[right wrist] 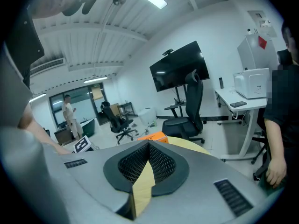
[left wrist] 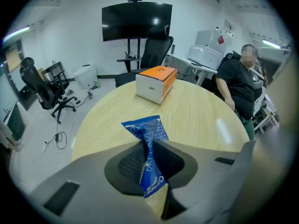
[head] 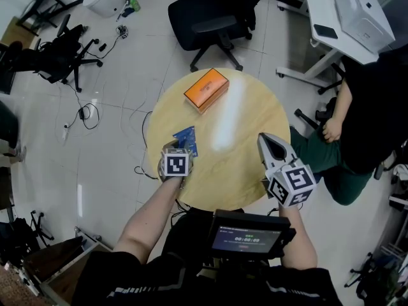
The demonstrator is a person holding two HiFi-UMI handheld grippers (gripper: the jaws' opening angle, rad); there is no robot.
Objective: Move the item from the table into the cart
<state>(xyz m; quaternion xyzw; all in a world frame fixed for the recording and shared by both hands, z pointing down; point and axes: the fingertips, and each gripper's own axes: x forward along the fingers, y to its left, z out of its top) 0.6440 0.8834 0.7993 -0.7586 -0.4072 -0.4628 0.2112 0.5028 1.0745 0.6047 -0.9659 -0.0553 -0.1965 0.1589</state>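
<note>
**Grip made, delivery still ahead**

Your left gripper (left wrist: pixel 148 143) is clamped on the crinkled blue foil packet (left wrist: pixel 145 129) at the near left edge of the round pale-wood worktop (head: pixel 245 164). Your right gripper (right wrist: pixel 148 146) hangs by the near right edge, jaws together on nothing. Pickup looks done; carry and drop remain, and no cart shows. Near the far edge, the orange-and-white cardboard box (head: pixel 206 88) is shut, contents unseen.
</note>
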